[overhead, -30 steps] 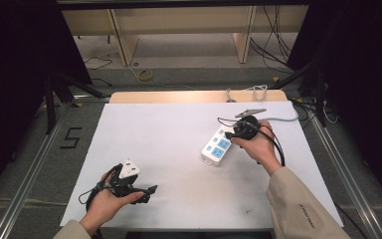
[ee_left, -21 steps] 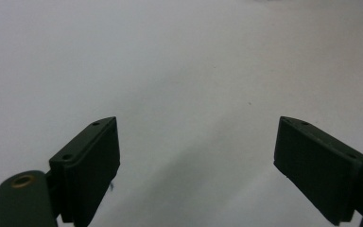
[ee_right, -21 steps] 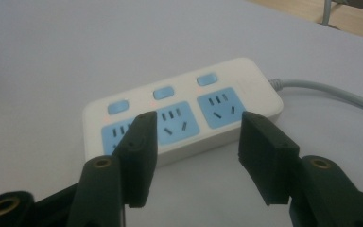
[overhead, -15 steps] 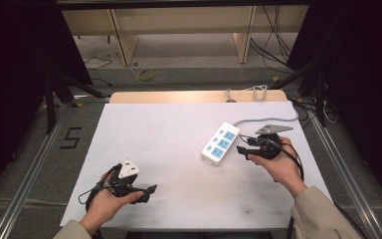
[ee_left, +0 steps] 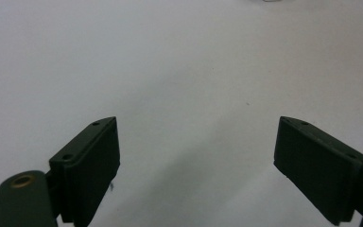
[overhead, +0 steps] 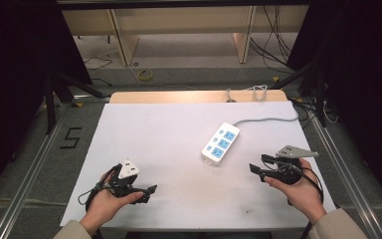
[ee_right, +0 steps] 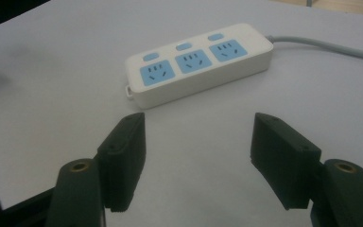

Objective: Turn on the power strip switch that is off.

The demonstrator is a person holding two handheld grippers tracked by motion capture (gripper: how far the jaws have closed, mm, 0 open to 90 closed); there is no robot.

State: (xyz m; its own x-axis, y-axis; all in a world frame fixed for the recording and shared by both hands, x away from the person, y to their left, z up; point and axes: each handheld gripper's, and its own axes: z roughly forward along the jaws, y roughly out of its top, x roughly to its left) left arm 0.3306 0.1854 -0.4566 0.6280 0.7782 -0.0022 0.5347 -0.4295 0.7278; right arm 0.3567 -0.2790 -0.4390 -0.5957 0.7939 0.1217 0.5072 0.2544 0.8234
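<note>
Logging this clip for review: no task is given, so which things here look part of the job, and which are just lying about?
Likely in play:
- power strip with grey cable, facing the right gripper
- left gripper, jaws open over the bare white table

Lying about:
- floor cables
- shelving
- floor mark "5"

Light falls from above onto the white table [overhead: 179, 129], which is bright and evenly lit while the room at left and right lies in deep dark. The high view is soft and grainy. In both gripper views the near black jaws are blurred; faint shadows spread beneath them. The strip [ee_right: 198, 64] shows sharp enough, without glare.
</note>
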